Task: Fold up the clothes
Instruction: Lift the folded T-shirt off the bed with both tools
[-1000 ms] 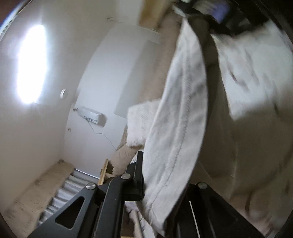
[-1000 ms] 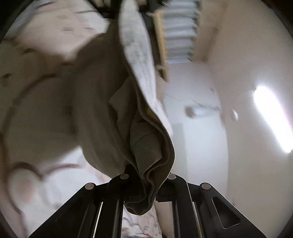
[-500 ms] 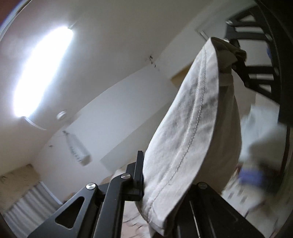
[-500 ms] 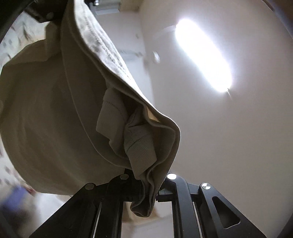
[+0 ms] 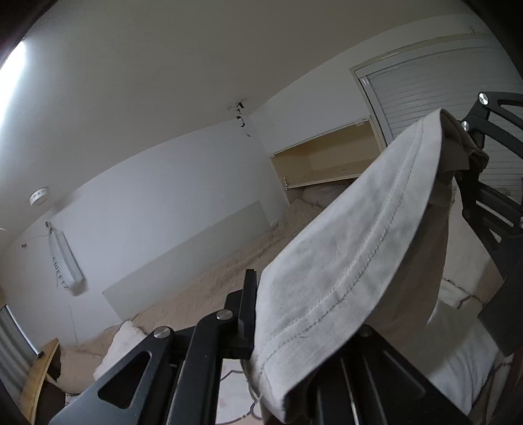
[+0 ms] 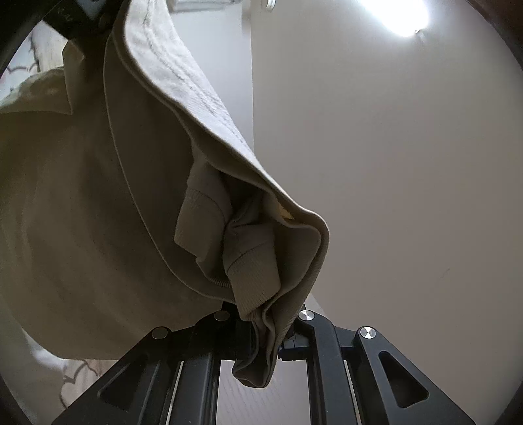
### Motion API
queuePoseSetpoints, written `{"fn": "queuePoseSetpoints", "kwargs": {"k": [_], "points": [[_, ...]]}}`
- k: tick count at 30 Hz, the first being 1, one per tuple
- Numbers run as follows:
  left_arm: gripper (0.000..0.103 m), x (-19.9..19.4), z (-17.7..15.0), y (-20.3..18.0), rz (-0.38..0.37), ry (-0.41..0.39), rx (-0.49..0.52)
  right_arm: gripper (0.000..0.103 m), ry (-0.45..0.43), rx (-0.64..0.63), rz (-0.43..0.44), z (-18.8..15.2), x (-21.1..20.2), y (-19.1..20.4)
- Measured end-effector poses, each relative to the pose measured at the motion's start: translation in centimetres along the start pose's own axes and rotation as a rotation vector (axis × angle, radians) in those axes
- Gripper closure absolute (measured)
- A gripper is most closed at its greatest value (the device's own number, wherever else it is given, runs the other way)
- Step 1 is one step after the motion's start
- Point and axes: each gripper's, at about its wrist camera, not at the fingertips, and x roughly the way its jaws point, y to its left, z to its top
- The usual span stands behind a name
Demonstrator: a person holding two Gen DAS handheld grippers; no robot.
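1. Left gripper [image 5: 278, 330]: fingers clamped on the stitched hem of the beige garment [image 5: 353, 248].
2. Right gripper [image 6: 261, 336]: fingers clamped on a bunched, ribbed edge of it.
3. The garment hangs stretched between both grippers, raised above the bed [image 5: 202, 294].

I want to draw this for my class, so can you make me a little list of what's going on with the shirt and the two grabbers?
garment: beige garment, lifted in the air
left gripper: jaws shut on the stitched hem
right gripper: jaws shut on a bunched edge with a ribbed cuff
cloth between them: one stitched edge runs from gripper to gripper
below: bed with a cream cover
background: white wall, ceiling light, open wooden shelf
fold: not yet laid down
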Motion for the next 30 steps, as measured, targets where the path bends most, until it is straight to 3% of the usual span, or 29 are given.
{"fn": "queuePoseSetpoints", "kwargs": {"k": [11,20,26,30], "points": [[0.094,4.3,-1.1,-3.5,-0.017,0.036,0.054,0.093,0.022,0.058,0.044,-2.3,2.4,3.6],[0.094,1.6,-4.0,-5.9,-0.070,0.021,0.204,0.093,-0.005,0.032,0.114,-4.6,-1.4,5.2],[0.093,-3.2,-7.6,-9.6,-0.202,0.015,0.360,0.093,-0.054,-0.013,0.195,-8.2,-6.5,4.8],[0.093,-5.8,-11.2,-13.1,-0.321,0.086,0.439,0.093,-0.082,-0.073,0.277,-11.2,-10.8,5.8]]}}
